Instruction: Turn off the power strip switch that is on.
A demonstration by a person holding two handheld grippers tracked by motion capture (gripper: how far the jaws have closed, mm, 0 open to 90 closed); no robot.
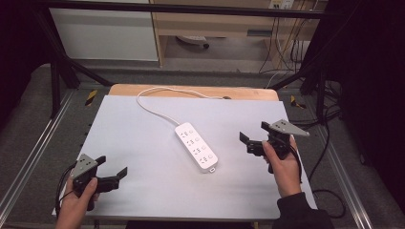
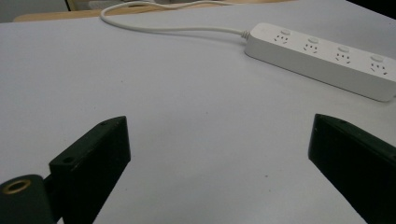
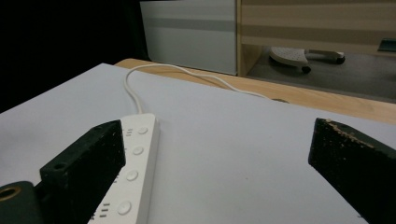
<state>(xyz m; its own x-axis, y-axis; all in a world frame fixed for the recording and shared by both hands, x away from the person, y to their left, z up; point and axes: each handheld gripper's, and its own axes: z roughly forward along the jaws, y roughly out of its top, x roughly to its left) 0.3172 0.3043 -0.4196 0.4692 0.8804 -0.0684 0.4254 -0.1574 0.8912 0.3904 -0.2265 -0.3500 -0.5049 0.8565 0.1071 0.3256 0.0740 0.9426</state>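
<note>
Both the left gripper point(image 1: 112, 172) and right gripper point(image 1: 253, 136) hang released beside a power strip point(image 1: 196, 147), light, rigid, smooth, probably best pinched across its narrow body.

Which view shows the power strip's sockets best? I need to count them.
The left gripper view: the power strip lies side-on with four socket groups. The high view shows it whole but small; in the right gripper view a jaw hides part.
</note>
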